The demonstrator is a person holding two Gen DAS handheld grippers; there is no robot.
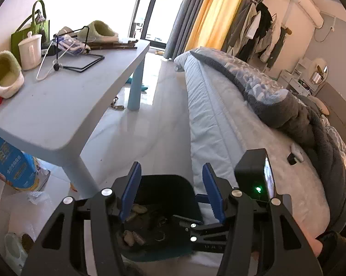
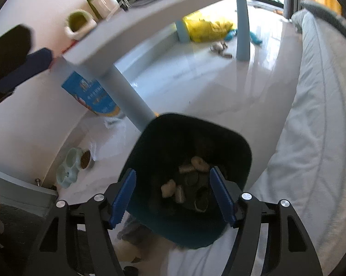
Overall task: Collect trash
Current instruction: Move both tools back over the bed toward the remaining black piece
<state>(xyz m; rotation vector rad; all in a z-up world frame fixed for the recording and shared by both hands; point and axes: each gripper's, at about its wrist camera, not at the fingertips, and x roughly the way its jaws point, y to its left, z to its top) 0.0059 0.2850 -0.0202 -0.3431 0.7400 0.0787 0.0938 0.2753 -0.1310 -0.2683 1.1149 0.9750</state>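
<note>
- While the right hand-held gripper hangs open and empty, the dark plastic trash bin sits right under it.
- Left hand-held gripper is open too.
- Bumping the bin's rim could tip it.

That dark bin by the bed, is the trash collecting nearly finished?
Partly. The dark plastic bin already holds several tan scraps. In hand: nothing; the right claw stands open above the bin, and the left claw is open too. Left: a crumpled clear wrapper still lies on the white floor.
</note>
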